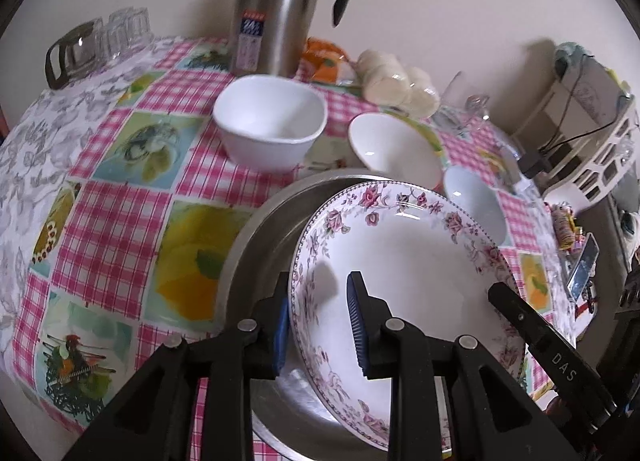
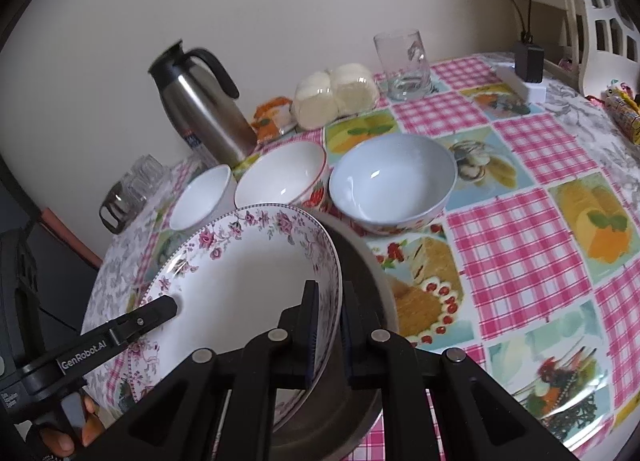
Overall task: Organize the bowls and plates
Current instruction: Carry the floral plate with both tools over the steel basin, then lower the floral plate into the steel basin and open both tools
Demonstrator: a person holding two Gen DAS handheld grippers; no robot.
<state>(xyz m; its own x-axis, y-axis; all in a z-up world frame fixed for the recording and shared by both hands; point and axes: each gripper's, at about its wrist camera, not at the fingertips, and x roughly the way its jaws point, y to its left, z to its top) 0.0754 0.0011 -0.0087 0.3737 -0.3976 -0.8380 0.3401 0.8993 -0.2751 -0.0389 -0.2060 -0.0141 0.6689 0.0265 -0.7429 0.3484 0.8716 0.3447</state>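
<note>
plate [image 1: 404, 261]: floral china, stiff, glazed so likely slippery and breakable; you have it tilted over the steel pan [image 1: 264, 221], above the tabletop [image 1: 120, 201].
left tool [image 1: 320, 325]: narrow, clamped on the plate's left rim.
right tool [image 2: 330, 325]: squeezed tight on the opposite rim.
grip: keep both on the rim; lower gently.
bowls [image 2: 392, 181]: three behind, untouched.
</note>
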